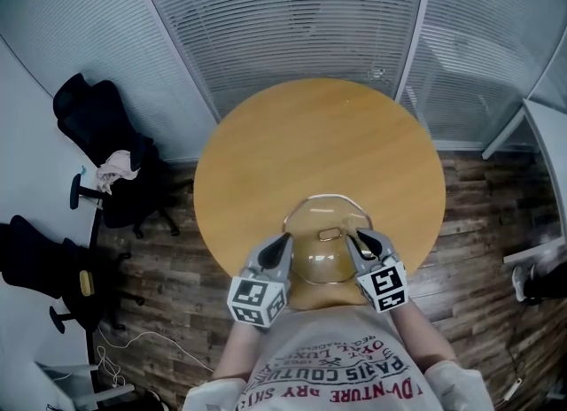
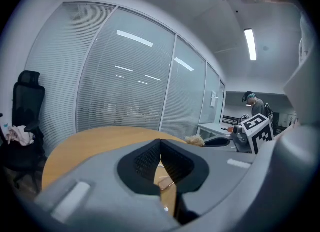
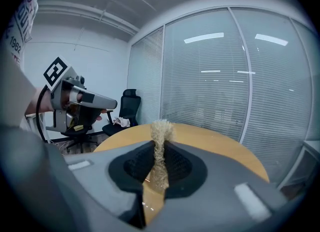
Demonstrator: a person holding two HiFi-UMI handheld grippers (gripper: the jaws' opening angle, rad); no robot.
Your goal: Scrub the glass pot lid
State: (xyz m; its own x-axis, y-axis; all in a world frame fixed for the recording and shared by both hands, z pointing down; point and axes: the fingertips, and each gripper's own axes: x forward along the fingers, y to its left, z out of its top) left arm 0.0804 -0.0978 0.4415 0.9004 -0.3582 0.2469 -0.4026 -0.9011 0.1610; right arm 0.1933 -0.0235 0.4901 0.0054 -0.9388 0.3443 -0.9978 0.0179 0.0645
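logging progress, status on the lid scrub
Left gripper shut on round glass pot lid rim. Right gripper shut on tan fibrous scrubber, at lid. Nothing blocking.

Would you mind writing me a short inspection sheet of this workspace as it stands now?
Surface: round wooden table, with the lid at its near edge.
Job's things: glass pot lid between the two grippers; beige scrubber.
Clutter: nothing seen on the table.
Grippers: left gripper has its jaws together at the lid's left rim, apparently pinching it; right gripper is shut on the scrubber.
Cables: white cable lies on the floor at the left.
Surroundings: black office chairs, one with a pink cloth; glass partitions with blinds; wooden floor.
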